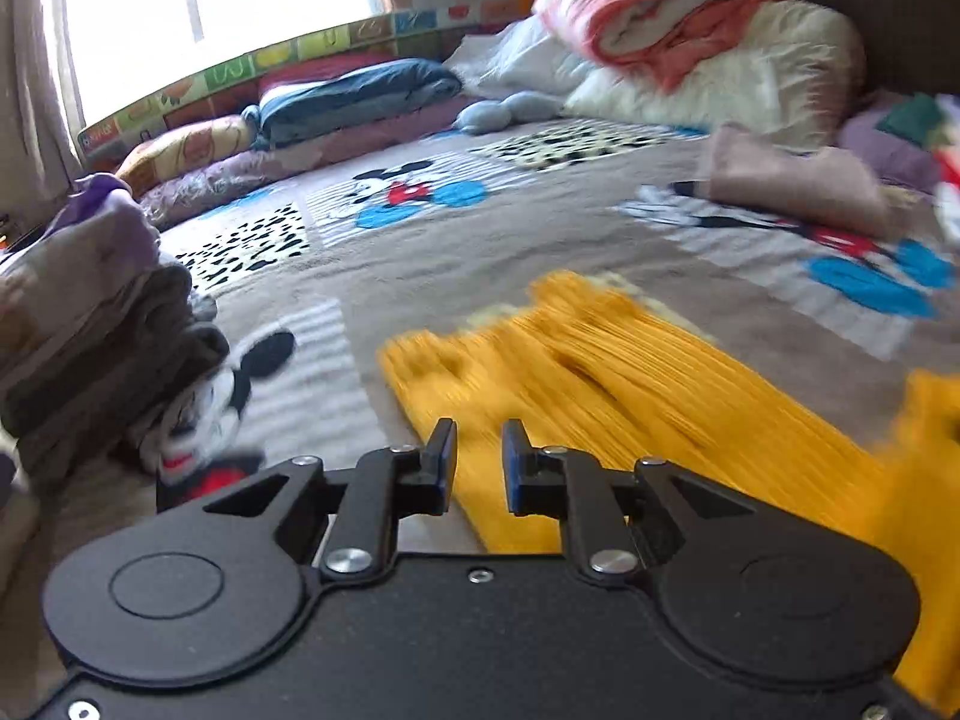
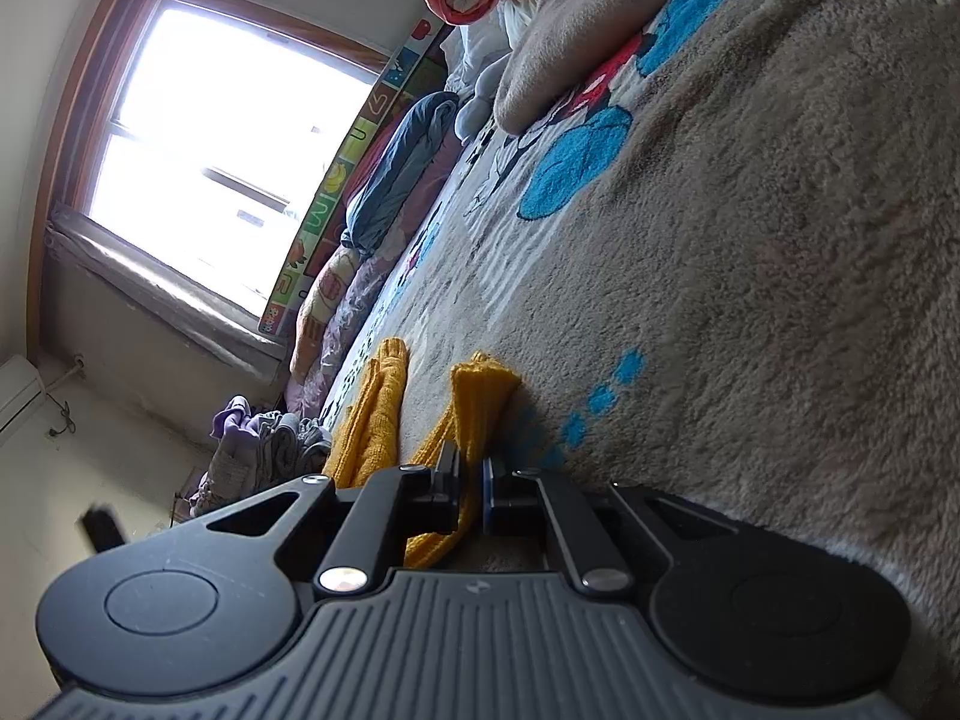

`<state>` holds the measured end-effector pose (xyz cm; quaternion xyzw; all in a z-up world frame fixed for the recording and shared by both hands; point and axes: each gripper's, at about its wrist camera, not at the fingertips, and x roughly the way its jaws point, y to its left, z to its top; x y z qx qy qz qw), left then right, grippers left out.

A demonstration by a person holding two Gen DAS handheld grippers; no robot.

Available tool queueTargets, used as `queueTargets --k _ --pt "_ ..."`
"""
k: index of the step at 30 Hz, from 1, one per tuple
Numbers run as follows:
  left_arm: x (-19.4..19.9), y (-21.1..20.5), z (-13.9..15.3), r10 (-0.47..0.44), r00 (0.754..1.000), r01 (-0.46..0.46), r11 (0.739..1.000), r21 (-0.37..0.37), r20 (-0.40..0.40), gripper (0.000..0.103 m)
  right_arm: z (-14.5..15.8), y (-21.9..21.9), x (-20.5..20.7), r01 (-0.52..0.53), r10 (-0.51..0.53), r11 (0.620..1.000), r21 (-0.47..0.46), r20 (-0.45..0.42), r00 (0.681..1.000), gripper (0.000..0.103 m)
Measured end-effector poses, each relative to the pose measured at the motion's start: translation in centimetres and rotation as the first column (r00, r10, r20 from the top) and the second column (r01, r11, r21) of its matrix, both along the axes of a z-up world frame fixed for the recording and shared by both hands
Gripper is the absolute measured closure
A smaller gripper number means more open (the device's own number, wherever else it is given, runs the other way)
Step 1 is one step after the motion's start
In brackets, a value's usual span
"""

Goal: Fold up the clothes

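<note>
We see the yellow ribbed knit garment (image 1: 606, 372) spread on the plush cartoon-print blanket (image 1: 480, 252), the heap of grey and purple clothes (image 1: 96, 312) at left, pillows (image 1: 360, 96) far behind.

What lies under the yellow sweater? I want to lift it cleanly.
The yellow sweater lies spread on the beige cartoon blanket. Blanket shows all around it; anything beneath its middle is covered. The right gripper pinches one edge.

Ribbed knit sweater (image 1: 630, 372), seemingly wool
</note>
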<state>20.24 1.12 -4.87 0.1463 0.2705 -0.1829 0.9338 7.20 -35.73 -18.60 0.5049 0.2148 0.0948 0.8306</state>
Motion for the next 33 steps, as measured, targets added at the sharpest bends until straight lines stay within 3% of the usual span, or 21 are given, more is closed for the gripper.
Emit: queueTargets --k 2,6,7,9,10,11,14,17,22,25,29,31,33 --pt "-4.2 0.0 -0.3 -0.010 1.000 0.010 1.000 0.005 0.016 0.091 -0.1 -0.1 0.0 -0.001 0.001 1.000 0.005 0.005 1.000 0.097" --pt "-9.0 0.2 -3.0 0.023 0.999 -0.027 0.996 -0.080 -0.041 0.091 -0.1 -0.2 -0.1 -0.006 0.005 1.000 0.005 0.011 1.000 0.097" --pt "-9.2 -0.4 -4.4 0.007 0.997 -0.011 0.998 -0.058 -0.080 0.091 -0.1 -0.2 0.0 -0.007 0.007 1.000 0.005 0.013 1.000 0.097" --pt "-10.0 -1.2 -5.2 -0.038 0.999 0.038 0.999 0.015 -0.027 0.090 0.0 -0.2 0.1 -0.012 0.012 1.000 0.004 0.025 1.000 0.095" --pt "-10.1 -0.7 -4.2 -0.026 0.999 0.026 1.000 -0.018 -0.031 0.090 0.1 -0.2 0.1 -0.013 0.013 1.000 0.003 0.029 0.999 0.095" --pt "-10.2 -0.3 -3.2 -0.014 0.999 0.012 0.999 -0.052 -0.036 0.086 0.1 -0.3 0.1 -0.013 0.012 1.000 0.006 0.034 0.999 0.095" --pt "-12.1 1.1 -1.4 -0.047 0.999 0.048 0.992 -0.113 0.015 0.049 0.3 -0.6 -0.2 -0.002 0.000 1.000 0.032 0.044 0.999 0.094" --pt "-14.3 1.8 -1.2 -0.098 0.995 0.100 0.988 -0.117 0.024 0.048 0.5 -0.9 -0.5 0.012 -0.016 0.998 0.066 0.057 0.998 0.094" --pt "-17.9 0.5 -2.5 -0.219 0.975 0.218 0.976 0.027 0.046 0.047 1.6 -1.3 -1.0 0.026 -0.034 0.995 0.099 0.083 0.996 0.094" --pt "-18.5 0.1 -3.4 -0.244 0.969 0.242 0.968 0.059 0.033 0.047 2.9 -1.0 -1.0 0.025 -0.035 0.995 0.099 0.104 0.994 0.094" --pt "-18.1 0.4 -3.5 -0.232 0.973 0.231 0.972 0.042 0.018 0.047 4.9 -0.3 -0.3 0.010 -0.020 0.997 0.076 0.132 0.991 0.094" --pt "-17.7 0.6 -3.8 -0.179 0.984 0.179 0.982 0.053 0.001 0.047 6.1 0.1 0.1 0.000 -0.010 0.998 0.064 0.151 0.988 0.094" --pt "-18.0 1.1 -3.1 -0.182 0.983 0.181 0.982 0.055 0.027 0.049 7.4 0.6 0.5 -0.009 0.001 0.999 0.043 0.172 0.985 0.094"
